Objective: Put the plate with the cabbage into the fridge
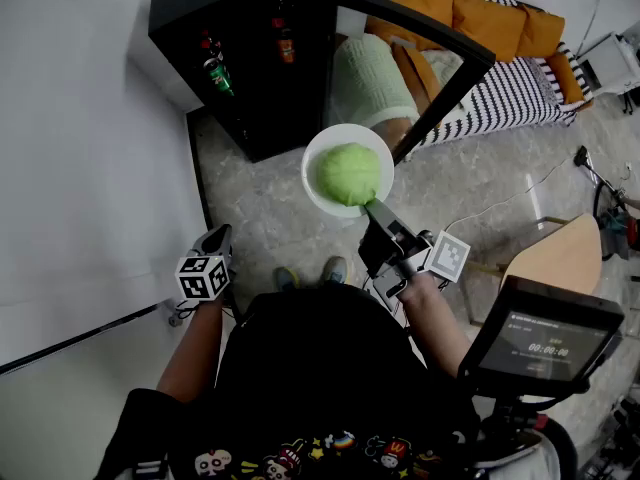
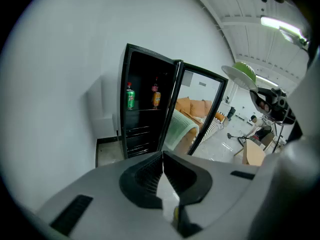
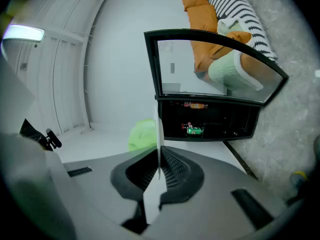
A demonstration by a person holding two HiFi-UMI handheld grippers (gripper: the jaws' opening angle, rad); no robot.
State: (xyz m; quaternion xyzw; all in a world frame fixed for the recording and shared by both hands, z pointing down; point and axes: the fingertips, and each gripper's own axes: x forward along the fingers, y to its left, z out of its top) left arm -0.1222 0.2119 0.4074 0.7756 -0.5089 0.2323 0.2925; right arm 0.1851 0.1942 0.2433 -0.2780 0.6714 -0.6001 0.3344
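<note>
A white plate [image 1: 322, 156] carries a green cabbage [image 1: 349, 173] and hangs in the air just before the open black fridge [image 1: 250, 58]. My right gripper [image 1: 373, 209] is shut on the plate's near rim. In the right gripper view the plate [image 3: 159, 129] stands edge-on between the jaws, with the cabbage [image 3: 141, 133] to its left and the fridge [image 3: 210, 124] beyond. My left gripper [image 1: 218, 236] hangs low at the left near the wall, shut and holding nothing. The left gripper view shows its jaws [image 2: 163, 156] closed, and the plate [image 2: 235, 75] high at the right.
The fridge's glass door [image 1: 440, 58] swings out to the right. A green can [image 1: 219, 76] and a bottle [image 1: 285, 40] stand on its shelves. Behind are a striped sofa [image 1: 510, 93] with orange cushions, a pale green bin [image 1: 370, 83] and a wooden tabletop [image 1: 565, 258]. A white wall [image 1: 80, 168] runs on the left.
</note>
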